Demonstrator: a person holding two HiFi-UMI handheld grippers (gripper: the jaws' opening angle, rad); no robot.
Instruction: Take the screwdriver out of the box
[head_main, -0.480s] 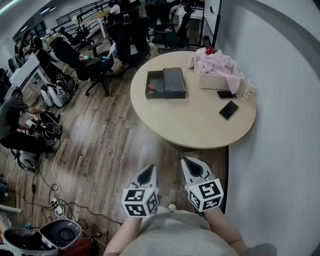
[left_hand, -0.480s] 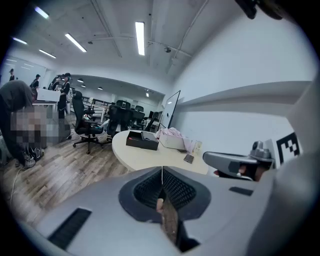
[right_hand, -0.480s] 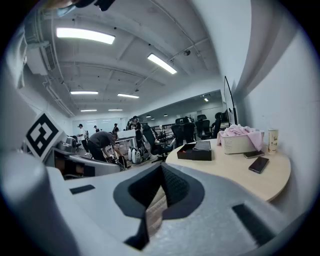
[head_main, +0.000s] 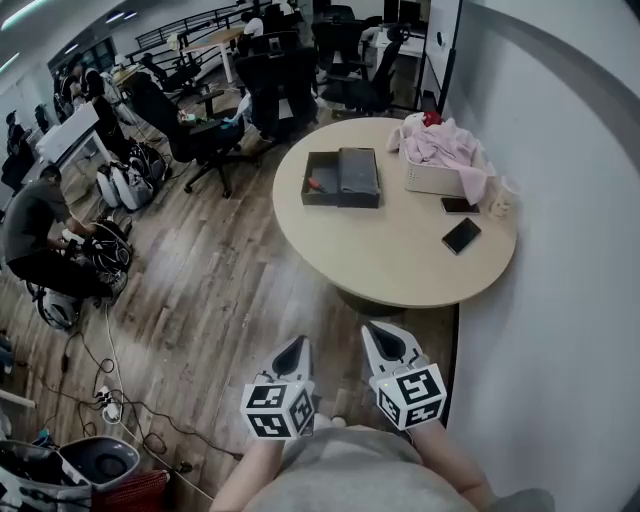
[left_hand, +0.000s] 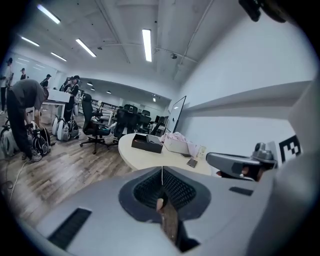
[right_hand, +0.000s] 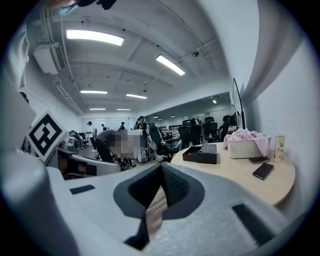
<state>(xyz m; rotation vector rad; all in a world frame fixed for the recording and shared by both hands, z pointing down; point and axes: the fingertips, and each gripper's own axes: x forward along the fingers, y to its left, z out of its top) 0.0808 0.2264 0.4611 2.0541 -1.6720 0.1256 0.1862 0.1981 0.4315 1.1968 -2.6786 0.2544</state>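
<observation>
The person is walking toward the round surface (head_main: 400, 255), which is sitting slightly lower and nearer in the head view than it was a moment ago (the office chairs (head_main: 283, 72) behind it are sliding down the frame too). The approach is therefore under way, and the reach has not begun. The left hand-held gripper (head_main: 293, 348) and the right hand-held gripper (head_main: 386, 333) are riding side by side in front of the body, well apart from the surface. Each has its jaws pressed together with nothing between them. The dark box (head_main: 342, 178) is lying open on the far left part of the surface. A small reddish item in its left compartment, probably the screwdriver (head_main: 316, 184), is resting there untouched. A basket (head_main: 431, 179) of pink cloth and 2 phones (head_main: 461, 235) are lying to the right, clear of the box.
</observation>
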